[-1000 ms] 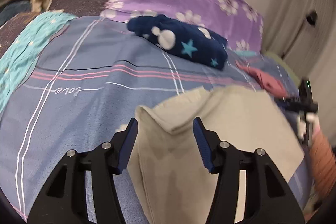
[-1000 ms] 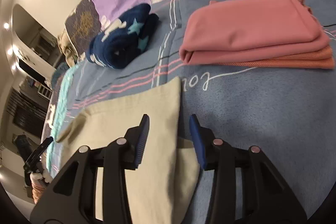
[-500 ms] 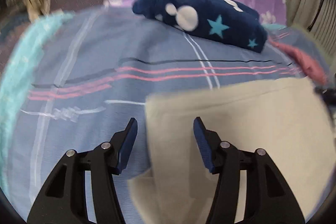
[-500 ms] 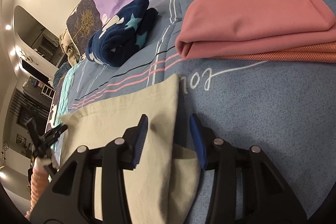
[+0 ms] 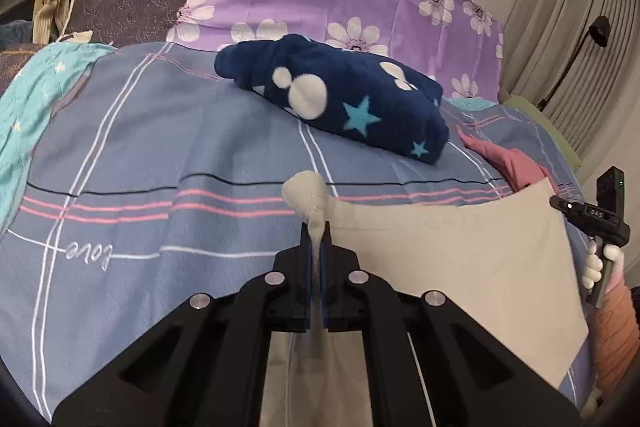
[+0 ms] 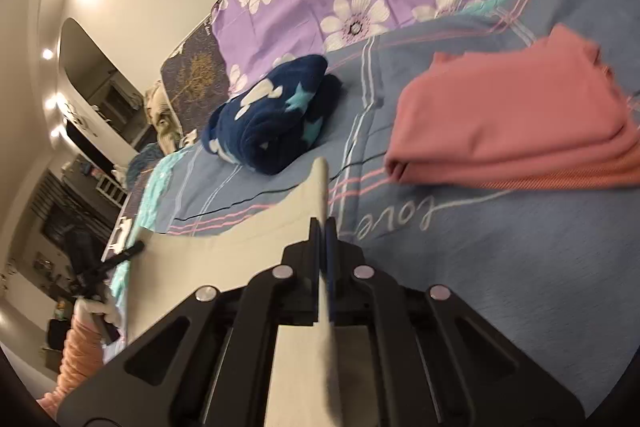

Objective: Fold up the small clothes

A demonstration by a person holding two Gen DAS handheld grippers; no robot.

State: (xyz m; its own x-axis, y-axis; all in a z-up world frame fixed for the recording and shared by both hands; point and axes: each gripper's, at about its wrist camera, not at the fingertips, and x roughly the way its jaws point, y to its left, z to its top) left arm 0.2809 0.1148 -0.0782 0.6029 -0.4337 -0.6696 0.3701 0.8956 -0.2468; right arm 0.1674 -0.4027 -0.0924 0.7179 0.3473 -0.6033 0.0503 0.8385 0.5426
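Both tongs, left (image 5: 319, 239) and right (image 6: 322, 235), pinching beige cloth (image 5: 460, 259) corners; cloth's near edge hidden.

We see the beige cloth (image 5: 460, 267) run under the left claw (image 5: 318, 227), and the pink stack (image 6: 520, 131) is cut off at the frame's right edge.

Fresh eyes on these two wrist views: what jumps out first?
Both grippers are clamped on the beige garment: the left gripper pinches its bunched corner, the right gripper its far edge. Behind it on the blue plaid bedspread lies a navy star-print fleece bundle, with folded pink clothes stacked to its right.
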